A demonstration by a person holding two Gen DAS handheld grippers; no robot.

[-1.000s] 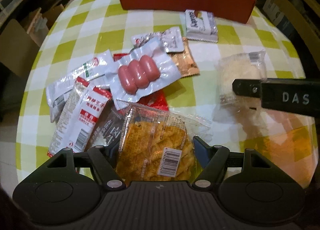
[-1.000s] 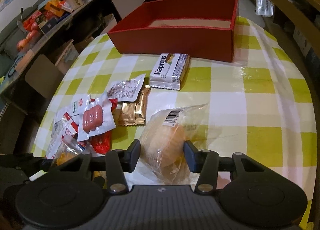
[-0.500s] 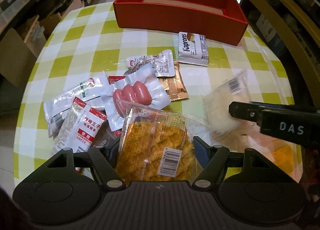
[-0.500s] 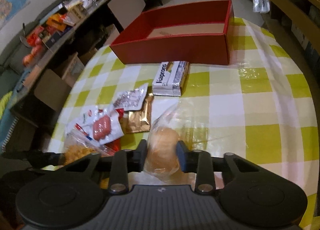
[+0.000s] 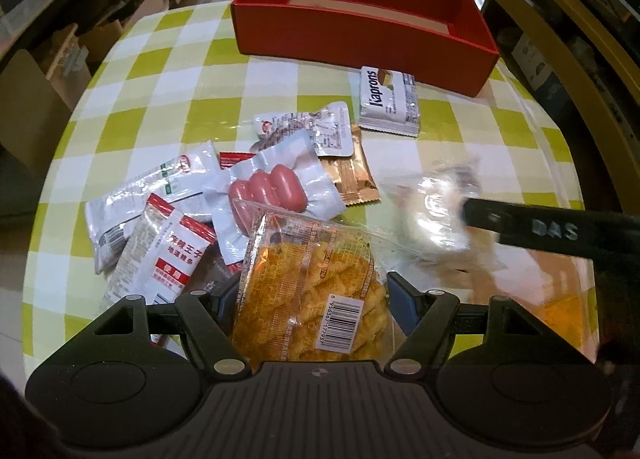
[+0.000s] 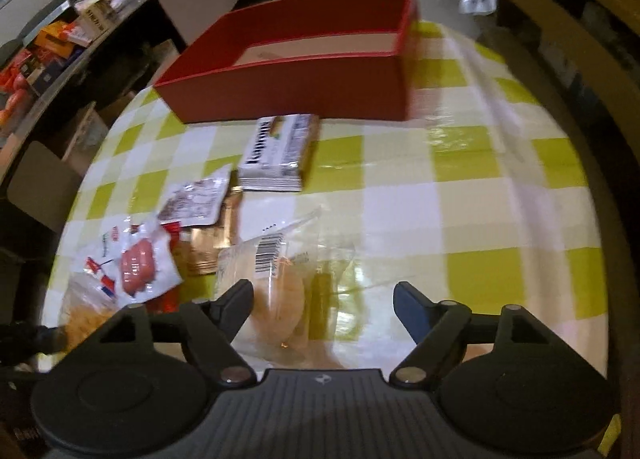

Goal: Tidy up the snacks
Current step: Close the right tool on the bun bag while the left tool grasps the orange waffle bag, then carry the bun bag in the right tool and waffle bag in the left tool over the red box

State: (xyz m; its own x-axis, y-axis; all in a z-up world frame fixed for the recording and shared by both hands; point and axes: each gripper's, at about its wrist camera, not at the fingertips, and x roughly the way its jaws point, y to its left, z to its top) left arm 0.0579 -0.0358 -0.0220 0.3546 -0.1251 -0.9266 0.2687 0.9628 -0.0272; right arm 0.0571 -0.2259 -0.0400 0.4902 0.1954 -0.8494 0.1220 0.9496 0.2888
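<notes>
My left gripper (image 5: 310,295) is shut on a clear bag of orange crackers (image 5: 312,299) and holds it above the table. My right gripper (image 6: 324,301) stands open; a clear-wrapped bread bun (image 6: 280,299) lies between its fingers, against the left one, blurred by motion. In the left wrist view the bun (image 5: 436,211) sits by the right gripper's finger (image 5: 540,229). An open red box (image 5: 364,23) stands at the far side of the checked table; it also shows in the right wrist view (image 6: 296,71).
A Kaprons wafer pack (image 5: 388,101) lies in front of the box. A sausage pack (image 5: 268,191), a gold sachet (image 5: 352,173) and several white and red sachets (image 5: 160,251) lie piled at the left. Cluttered shelves stand to the left, a wooden chair frame (image 6: 580,43) to the right.
My right gripper had closed on the bun half a second ago and has now opened wide; the bun has dropped between its fingers. Both grippers have risen and drawn back a little.
</notes>
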